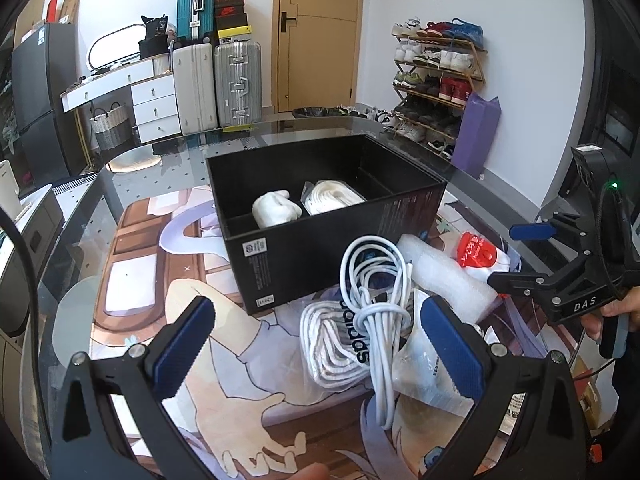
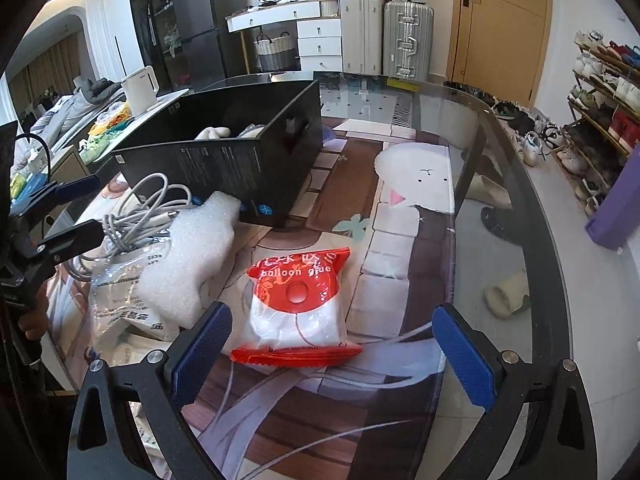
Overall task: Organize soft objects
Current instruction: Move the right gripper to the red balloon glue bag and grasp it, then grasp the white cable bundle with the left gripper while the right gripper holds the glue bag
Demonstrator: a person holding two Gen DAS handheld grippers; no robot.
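From my left wrist view, the black box (image 1: pixel 320 216) hides its far right compartment behind its wall. The coiled white cable (image 1: pixel 376 304) covers part of the bagged socks (image 1: pixel 336 344) print. In my right wrist view, the foam sheet (image 2: pixel 188 256) overlaps a plastic bag (image 2: pixel 120 292) whose small print I cannot read.

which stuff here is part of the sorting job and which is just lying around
Part of the job:
- black box
- rolled white socks in the box
- bagged white item in the box
- white cable bundle
- adidas bag
- foam sheet
- balloon glue pack
- printed plastic bag

Just lying about:
- suitcases
- shoe rack
- woven basket
- kettle
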